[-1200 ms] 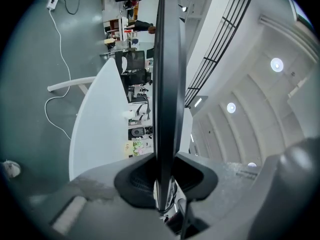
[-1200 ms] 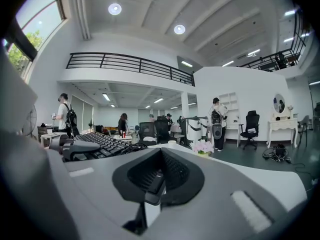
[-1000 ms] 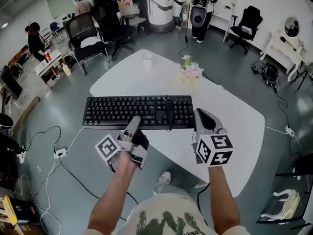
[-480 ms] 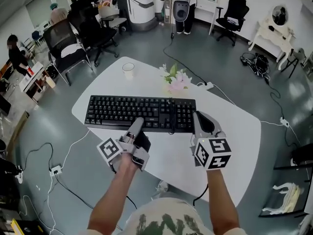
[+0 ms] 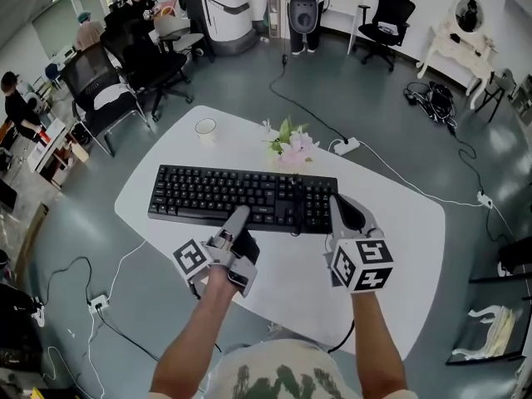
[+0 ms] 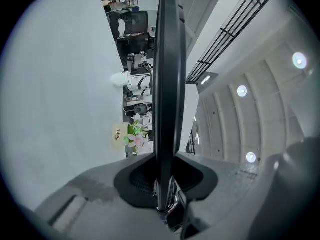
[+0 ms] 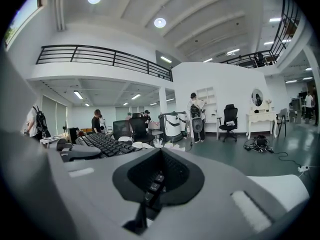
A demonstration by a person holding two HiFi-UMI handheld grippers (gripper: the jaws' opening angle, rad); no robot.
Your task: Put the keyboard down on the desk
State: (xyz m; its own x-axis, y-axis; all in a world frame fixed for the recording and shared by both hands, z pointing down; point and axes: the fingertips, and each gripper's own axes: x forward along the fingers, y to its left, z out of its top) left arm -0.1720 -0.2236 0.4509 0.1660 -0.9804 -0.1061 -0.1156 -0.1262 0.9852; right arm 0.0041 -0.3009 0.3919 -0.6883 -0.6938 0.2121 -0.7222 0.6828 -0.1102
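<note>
Between the fingers of the left gripper (image 5: 240, 215) sits the near long edge of the keyboard (image 5: 218, 193). Those fingers are close together and pinch the thin edge tight. The left gripper view shows the keyboard side-on, like a thin dark bar running straight out from the fingers. Beside that bar is the white desk (image 5: 405, 241). A strip of the room shows between the two, so the keyboard is up in the air and not touching the desk.

Off to the right of those fingers, the right gripper (image 5: 340, 204) pinches the right end of the keyboard, by the number keys. Its fingers are narrow too. In the right gripper view, small black keys peek out from the gap between them.

The keyboard is long, flat and black, with rows of black keys. It lies level, stretched from side to side just past both sets of fingertips. A thin black cord (image 5: 297, 212) crosses over the keys, a little left of the right gripper's fingers.

Farther out past the fingers, beyond the keyboard, a white cup (image 5: 205, 128) and a bunch of pink and white flowers (image 5: 291, 145) stand on the desk.
</note>
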